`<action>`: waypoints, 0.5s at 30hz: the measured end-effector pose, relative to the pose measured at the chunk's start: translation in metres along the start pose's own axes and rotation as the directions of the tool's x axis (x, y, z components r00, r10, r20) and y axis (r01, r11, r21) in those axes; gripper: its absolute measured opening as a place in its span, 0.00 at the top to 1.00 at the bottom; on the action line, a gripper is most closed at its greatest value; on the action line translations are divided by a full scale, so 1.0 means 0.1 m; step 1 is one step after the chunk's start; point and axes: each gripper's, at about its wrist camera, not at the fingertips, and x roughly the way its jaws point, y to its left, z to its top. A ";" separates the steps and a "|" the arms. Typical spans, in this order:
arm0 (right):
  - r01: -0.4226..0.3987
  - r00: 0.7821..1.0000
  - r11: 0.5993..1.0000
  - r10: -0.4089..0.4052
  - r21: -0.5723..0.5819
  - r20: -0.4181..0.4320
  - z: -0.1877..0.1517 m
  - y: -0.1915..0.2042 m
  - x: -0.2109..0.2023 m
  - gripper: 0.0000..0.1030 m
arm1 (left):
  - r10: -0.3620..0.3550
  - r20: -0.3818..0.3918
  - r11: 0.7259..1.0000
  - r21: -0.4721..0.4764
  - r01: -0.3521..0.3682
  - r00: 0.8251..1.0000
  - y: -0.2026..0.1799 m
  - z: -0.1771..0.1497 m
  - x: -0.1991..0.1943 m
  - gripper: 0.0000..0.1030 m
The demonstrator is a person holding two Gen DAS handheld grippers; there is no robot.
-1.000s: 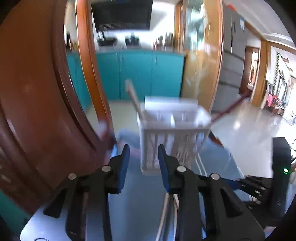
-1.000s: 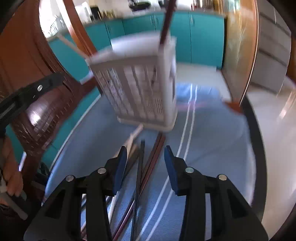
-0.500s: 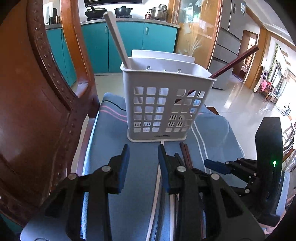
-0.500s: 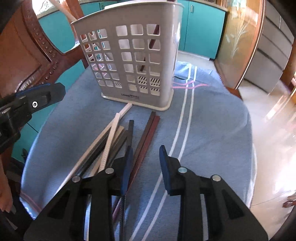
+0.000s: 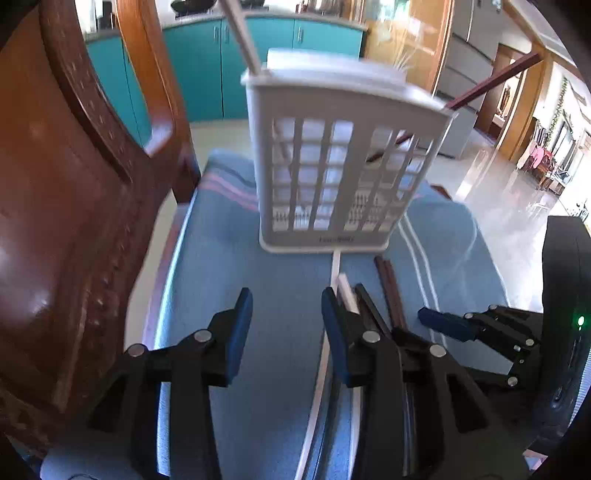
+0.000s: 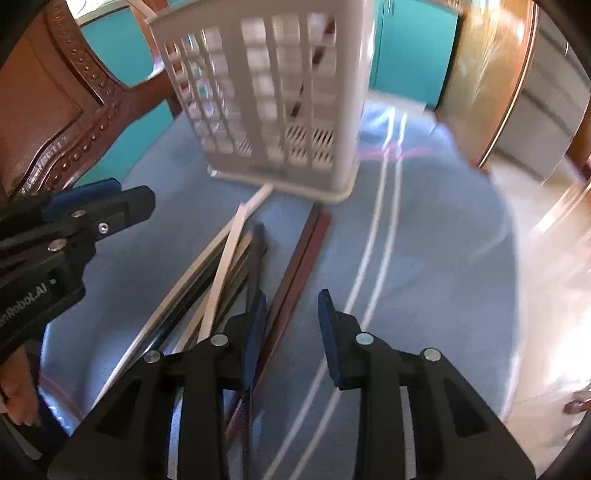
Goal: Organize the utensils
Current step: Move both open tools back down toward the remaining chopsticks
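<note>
A white slotted basket (image 5: 332,166) (image 6: 277,92) stands on the blue striped cloth (image 5: 240,277). A white chopstick (image 5: 240,33) and a dark red chopstick (image 5: 491,81) lean in it. Several loose chopsticks (image 6: 221,266) lie in front of it, with a red-brown pair (image 6: 303,251) (image 5: 388,288) alongside. My left gripper (image 5: 286,332) hovers low over bare cloth. Its jaws are opening, nothing is between them, and a white chopstick (image 5: 345,291) lies just outside the right finger. My right gripper (image 6: 291,332) is closing over the red-brown pair, which runs just inside its left finger, with the pads still apart.
A carved wooden chair (image 5: 74,184) (image 6: 55,110) rises close on the left. The cloth's edge drops to a shiny floor (image 6: 546,258) on the right. Teal cabinets (image 5: 207,74) stand behind. A person's hand (image 6: 14,391) holds the left gripper's handle.
Both grippers have sunk toward the cloth and tipped downward, so the basket looms larger. The right jaws have narrowed over the chopsticks. The left jaws have widened a little.
</note>
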 end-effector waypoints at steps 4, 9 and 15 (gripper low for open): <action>-0.032 0.999 0.999 0.032 0.014 0.008 0.02 -0.07 -0.05 0.97 | -0.027 -0.057 1.000 -0.016 0.027 0.998 0.03 -0.04 0.12 0.62; 0.039 0.999 0.994 -0.039 0.098 0.000 0.04 -0.33 -0.06 0.98 | -0.031 -0.088 0.999 0.017 0.032 0.996 -0.04 -0.11 0.21 0.62; -0.055 0.998 0.990 0.053 0.132 0.020 0.06 -0.42 -0.07 0.97 | -0.031 -0.148 0.998 0.044 0.037 0.989 -0.12 -0.18 0.35 0.62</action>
